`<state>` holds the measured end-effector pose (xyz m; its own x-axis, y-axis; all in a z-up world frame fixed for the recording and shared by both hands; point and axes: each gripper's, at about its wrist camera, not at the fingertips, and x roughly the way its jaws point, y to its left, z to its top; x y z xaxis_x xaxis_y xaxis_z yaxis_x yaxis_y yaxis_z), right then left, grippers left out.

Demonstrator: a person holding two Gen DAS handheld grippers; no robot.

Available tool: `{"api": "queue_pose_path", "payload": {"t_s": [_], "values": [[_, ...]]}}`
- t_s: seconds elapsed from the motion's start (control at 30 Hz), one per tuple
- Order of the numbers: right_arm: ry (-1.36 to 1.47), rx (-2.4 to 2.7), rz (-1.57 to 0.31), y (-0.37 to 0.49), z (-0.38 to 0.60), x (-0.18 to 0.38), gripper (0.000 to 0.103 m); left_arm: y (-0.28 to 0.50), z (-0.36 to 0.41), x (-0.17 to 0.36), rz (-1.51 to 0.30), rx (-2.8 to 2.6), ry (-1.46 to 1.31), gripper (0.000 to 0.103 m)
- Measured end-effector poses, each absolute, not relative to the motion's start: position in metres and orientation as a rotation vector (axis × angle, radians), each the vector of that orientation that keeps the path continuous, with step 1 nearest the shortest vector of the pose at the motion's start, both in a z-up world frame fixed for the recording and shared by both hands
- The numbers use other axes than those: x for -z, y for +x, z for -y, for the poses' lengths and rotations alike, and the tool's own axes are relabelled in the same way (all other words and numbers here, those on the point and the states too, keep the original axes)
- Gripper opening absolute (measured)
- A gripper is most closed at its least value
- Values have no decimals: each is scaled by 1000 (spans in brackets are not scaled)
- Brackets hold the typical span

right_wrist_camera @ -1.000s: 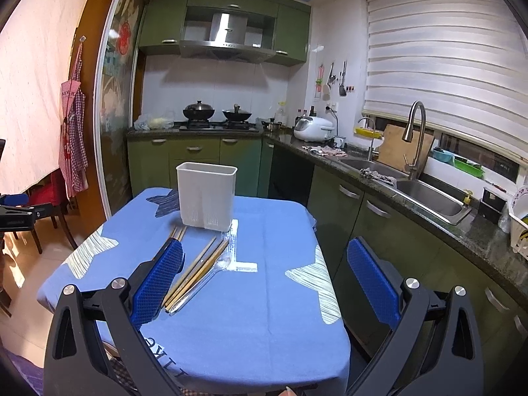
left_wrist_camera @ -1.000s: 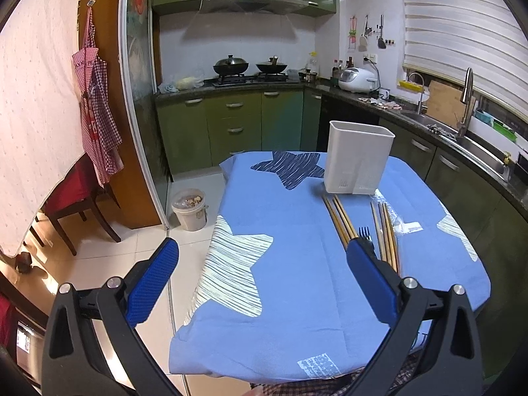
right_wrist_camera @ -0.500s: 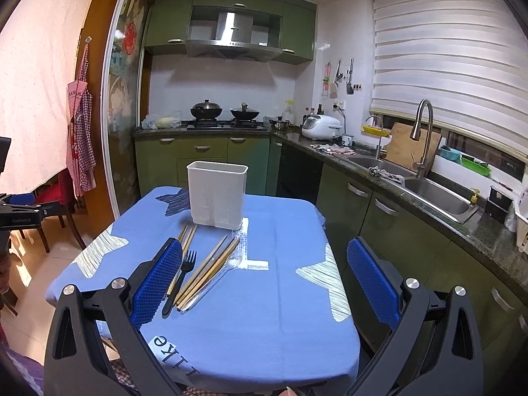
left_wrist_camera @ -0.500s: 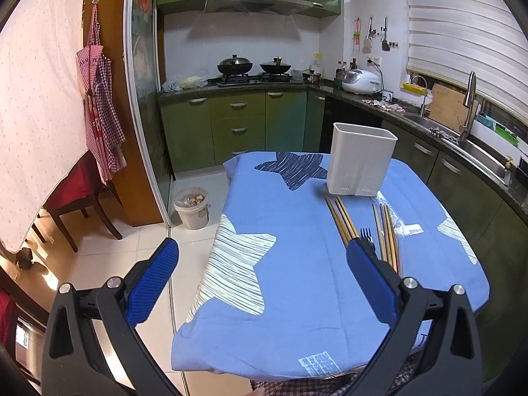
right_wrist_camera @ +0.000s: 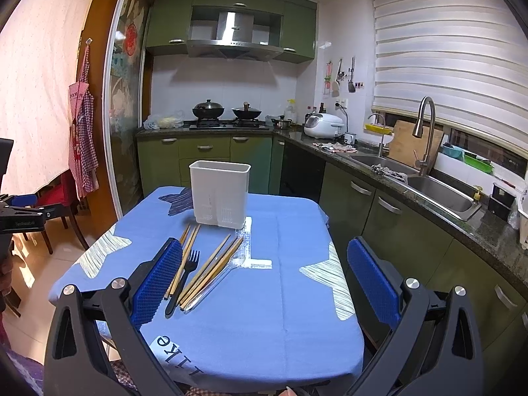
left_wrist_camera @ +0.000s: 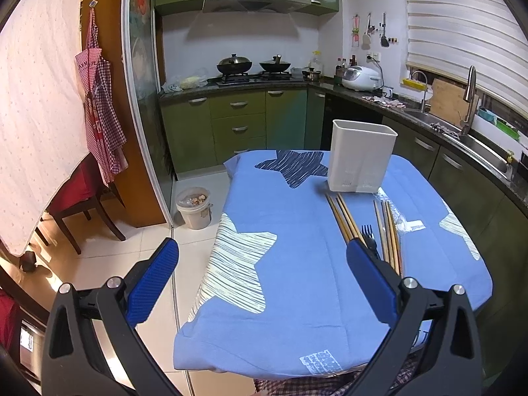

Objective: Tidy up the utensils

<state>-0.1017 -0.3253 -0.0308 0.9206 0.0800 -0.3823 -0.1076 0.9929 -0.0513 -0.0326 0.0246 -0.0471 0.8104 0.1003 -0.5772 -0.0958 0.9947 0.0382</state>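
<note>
Left view: the left claw's [left_wrist_camera: 262, 265] right pad covers the near ends of the chopsticks [left_wrist_camera: 345, 216] and most of the black fork [left_wrist_camera: 369, 235]; only tines and neck show. Clear wrapper [left_wrist_camera: 404, 221] beside them is hard to make out. Inside of white utensil holder [left_wrist_camera: 361, 156] not visible from either camera.

Utensils: two chopstick bundles, wood-toned, lying flat on the blue star-print worktop [left_wrist_camera: 297, 264], just in front of the holder, which stands upright at the far end.

Right view shows what left doesn't: full fork [right_wrist_camera: 183, 282] with handle, between the chopsticks [right_wrist_camera: 211, 265], plus a clear plastic spoon [right_wrist_camera: 214, 283] at their right.

Left claw wide open, holding nothing, over the worktop's near left edge. Right claw [right_wrist_camera: 264, 269] same: spread wide, empty, above the near end.
</note>
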Motion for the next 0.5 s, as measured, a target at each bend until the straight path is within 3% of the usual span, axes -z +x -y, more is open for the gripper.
{"api": "queue_pose_path", "payload": {"t_s": [0.5], "values": [[-71,-97,-394,-98,323,35,99,-34,-26,43,-581,-98,7,97]]}}
